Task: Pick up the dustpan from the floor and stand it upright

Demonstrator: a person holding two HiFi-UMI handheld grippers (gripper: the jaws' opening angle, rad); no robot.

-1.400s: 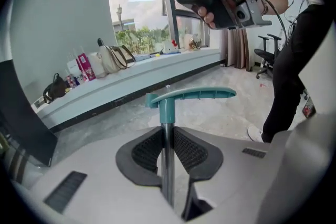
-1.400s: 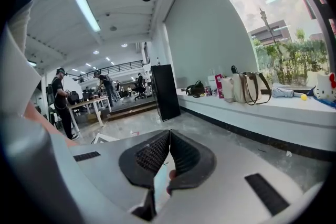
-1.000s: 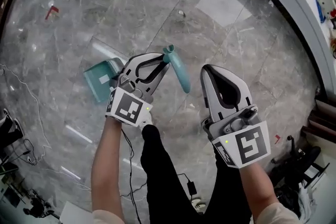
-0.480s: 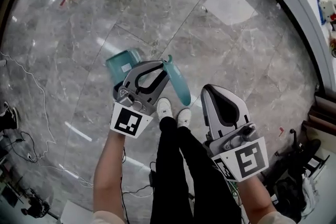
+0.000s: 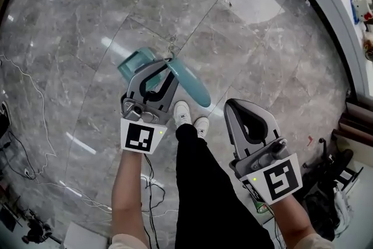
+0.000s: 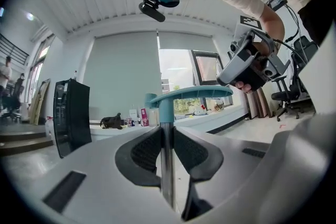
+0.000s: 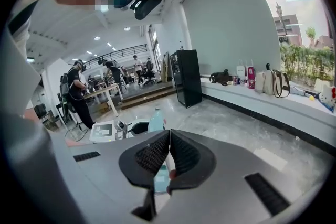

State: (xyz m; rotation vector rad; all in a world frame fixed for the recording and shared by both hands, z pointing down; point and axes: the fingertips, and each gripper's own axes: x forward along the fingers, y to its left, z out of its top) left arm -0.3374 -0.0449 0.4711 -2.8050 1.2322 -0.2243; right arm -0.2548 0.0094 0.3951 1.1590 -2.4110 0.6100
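Observation:
The teal dustpan hangs off the floor in my left gripper [image 5: 165, 71], which is shut on its thin metal shaft [image 6: 166, 165]. In the head view the pan [image 5: 134, 63] shows just beyond the gripper, and the teal handle grip [image 5: 191, 85] slants down to the right. Seen from the left gripper view, the grip [image 6: 190, 94] crosses above the jaws. My right gripper [image 5: 238, 107] is to the right and nearer me, shut with nothing in it; its pads [image 7: 157, 153] meet. A teal part of the dustpan [image 7: 156, 120] shows past them.
Grey marble floor [image 5: 245, 61] lies all round. The person's white shoes [image 5: 190, 116] stand right under the dustpan. Cables [image 5: 26, 103] trail at the left, a curved raised ledge [image 5: 326, 9] runs along the right, and chair bases [image 5: 332, 183] crowd the lower right.
The dustpan has swung in the left gripper: the pan went from left of the gripper to beyond it, the handle grip tilted down right. Both grippers stayed shut; the person's legs straightened.

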